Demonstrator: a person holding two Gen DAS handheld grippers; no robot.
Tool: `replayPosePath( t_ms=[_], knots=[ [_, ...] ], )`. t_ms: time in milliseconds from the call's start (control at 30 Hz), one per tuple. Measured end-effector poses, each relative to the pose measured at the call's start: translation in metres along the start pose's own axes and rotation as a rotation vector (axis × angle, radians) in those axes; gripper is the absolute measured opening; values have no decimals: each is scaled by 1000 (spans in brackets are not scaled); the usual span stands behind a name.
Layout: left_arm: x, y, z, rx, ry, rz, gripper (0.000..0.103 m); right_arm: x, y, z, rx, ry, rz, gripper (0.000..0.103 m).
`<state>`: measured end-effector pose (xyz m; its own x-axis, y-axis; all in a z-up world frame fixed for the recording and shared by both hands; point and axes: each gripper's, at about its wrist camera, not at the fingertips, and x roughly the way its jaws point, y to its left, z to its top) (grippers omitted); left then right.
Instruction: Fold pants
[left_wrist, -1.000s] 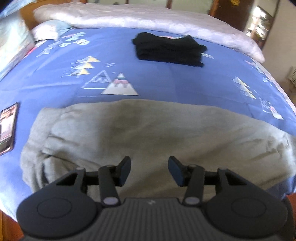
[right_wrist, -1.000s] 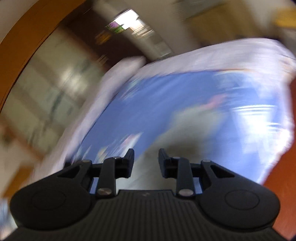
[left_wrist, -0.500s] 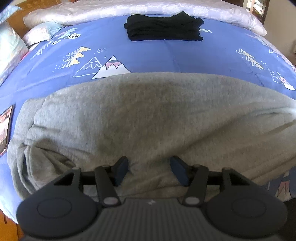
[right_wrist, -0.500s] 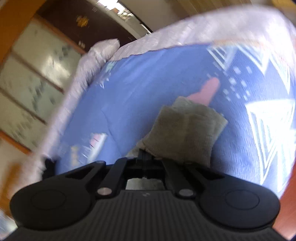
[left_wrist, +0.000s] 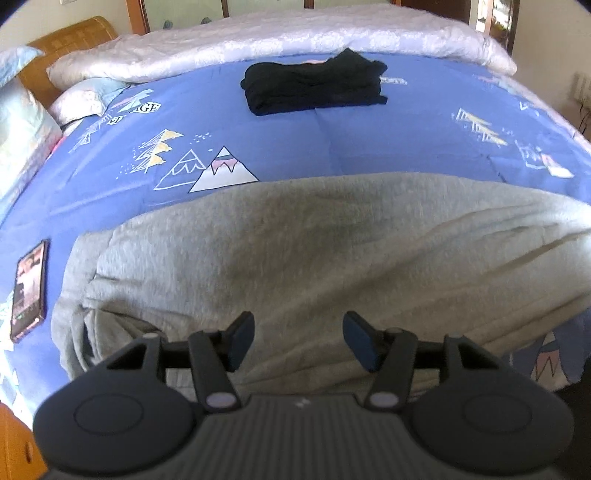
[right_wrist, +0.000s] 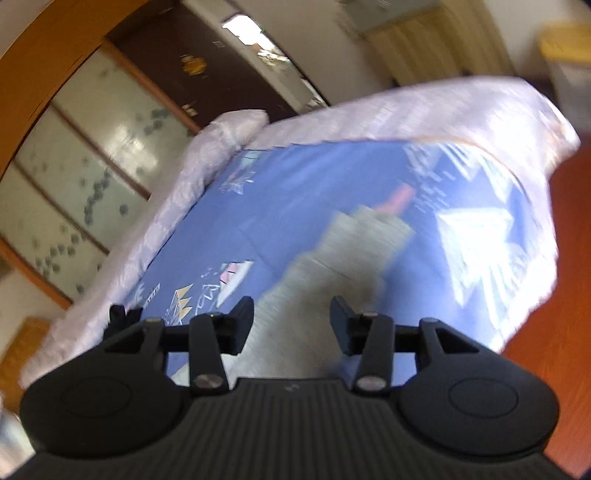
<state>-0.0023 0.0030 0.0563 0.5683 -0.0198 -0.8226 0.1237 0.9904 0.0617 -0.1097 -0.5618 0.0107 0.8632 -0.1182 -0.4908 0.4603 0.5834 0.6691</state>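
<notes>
Grey sweatpants (left_wrist: 314, 258) lie spread across the near part of a blue patterned bedspread (left_wrist: 295, 140) in the left wrist view. My left gripper (left_wrist: 298, 338) hovers just above the near edge of the fabric, jaws open, no cloth pinched between the pads. In the right wrist view, which is blurred, the leg end of the grey pants (right_wrist: 354, 251) stretches away over the blue cover. My right gripper (right_wrist: 291, 321) stands over that leg with its jaws opening; the pads are apart and do not press the cloth.
A folded black garment (left_wrist: 314, 86) rests further back on the bed. A phone (left_wrist: 28, 290) lies at the left beside the pants. A white quilt (left_wrist: 280, 40) runs along the far side, pillows (left_wrist: 22, 125) at the left. Wooden floor (right_wrist: 565, 280) shows beyond the bed's right edge.
The right gripper was shut on the grey pant leg half a second ago and has let go and spread apart. The left gripper drew back slightly from the pants, staying open.
</notes>
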Motion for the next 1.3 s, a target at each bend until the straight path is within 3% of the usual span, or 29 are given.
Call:
replayPosePath(
  t_ms=[233,433,800,933,1067,1167,1300],
  knots=[
    [0,-14,14,-7,8,2,55,2,-8,-8,95,48,-3,51],
    [1,-33,20,32,8,14,56,8,-20,-15,122,89,-3,59],
    [29,-53,21,68,84,35,57,6,-36,-12,191,76,51,62],
    [40,-51,15,59,113,34,60,5,-34,-14,190,66,59,69],
    [42,-46,14,45,114,28,63,-1,-30,-15,198,51,64,69],
    [42,-46,13,43,113,26,63,-7,-25,-13,202,33,115,69],
    [42,-46,13,38,113,24,63,-3,-27,-15,214,40,90,69]
  ],
)
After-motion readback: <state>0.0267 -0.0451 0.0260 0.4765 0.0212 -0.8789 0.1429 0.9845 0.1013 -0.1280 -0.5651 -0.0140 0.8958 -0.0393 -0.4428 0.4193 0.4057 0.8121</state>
